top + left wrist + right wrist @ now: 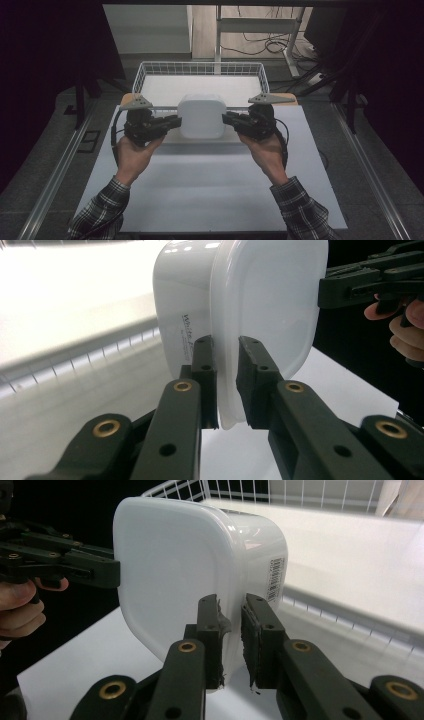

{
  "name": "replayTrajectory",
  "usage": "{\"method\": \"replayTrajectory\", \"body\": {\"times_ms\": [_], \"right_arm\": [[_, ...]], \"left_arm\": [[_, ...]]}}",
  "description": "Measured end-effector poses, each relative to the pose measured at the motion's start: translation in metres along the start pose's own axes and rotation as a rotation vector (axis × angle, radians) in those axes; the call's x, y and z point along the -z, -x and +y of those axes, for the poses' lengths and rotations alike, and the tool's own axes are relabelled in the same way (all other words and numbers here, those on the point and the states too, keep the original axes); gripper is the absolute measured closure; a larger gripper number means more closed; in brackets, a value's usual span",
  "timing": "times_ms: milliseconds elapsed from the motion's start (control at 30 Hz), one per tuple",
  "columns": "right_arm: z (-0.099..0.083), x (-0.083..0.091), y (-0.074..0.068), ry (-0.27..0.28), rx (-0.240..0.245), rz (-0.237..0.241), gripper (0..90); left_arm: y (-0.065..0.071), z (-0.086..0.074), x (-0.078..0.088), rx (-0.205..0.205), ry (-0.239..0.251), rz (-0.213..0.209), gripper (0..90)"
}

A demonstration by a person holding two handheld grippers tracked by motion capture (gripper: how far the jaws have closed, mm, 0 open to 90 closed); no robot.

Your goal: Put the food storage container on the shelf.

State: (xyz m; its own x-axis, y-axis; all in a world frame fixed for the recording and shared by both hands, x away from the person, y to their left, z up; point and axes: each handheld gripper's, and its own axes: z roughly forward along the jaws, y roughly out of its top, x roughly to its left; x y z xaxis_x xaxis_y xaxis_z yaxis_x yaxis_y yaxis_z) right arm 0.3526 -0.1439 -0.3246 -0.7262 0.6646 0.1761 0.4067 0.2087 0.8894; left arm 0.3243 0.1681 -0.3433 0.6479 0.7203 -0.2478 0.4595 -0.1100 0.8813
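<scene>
A white tub (201,116) with its lid on hangs between the two grippers, lifted above the table (210,200) and just in front of the wire basket (150,70). The left gripper (172,121) clamps the lid's rim on one side and the right gripper (229,119) clamps it on the opposite side, so the tub sits square between the hands, neither nearer than the other. In the left gripper view the jaws close on the thin rim edge of the tub (250,305); the right gripper view shows the same pinch on the tub (190,565), with a barcode label on its side wall. The basket lies straight ahead, beyond the tub, and looks empty apart from a white liner. What the tub holds cannot be told. A forward carry over the basket's near rim seems the likely move.
</scene>
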Motion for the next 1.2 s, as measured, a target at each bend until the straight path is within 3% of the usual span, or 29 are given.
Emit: {"method": "replayTrajectory", "body": {"times_ms": [267,567,1200], "right_arm": [[0.026,-0.005,0.006,0.018,-0.006,-0.005,78.0],[0.046,-0.015,0.015,0.017,-0.011,-0.020,77.8],[0.066,-0.044,0.039,-0.024,-0.073,-0.056,75.9]], "left_arm": [[-0.009,0.026,0.001,-0.001,0.005,0.007,79.4],[-0.021,0.045,-0.006,0.015,-0.004,0.018,79.3],[-0.050,0.061,-0.029,0.098,-0.033,-0.004,78.4]]}}
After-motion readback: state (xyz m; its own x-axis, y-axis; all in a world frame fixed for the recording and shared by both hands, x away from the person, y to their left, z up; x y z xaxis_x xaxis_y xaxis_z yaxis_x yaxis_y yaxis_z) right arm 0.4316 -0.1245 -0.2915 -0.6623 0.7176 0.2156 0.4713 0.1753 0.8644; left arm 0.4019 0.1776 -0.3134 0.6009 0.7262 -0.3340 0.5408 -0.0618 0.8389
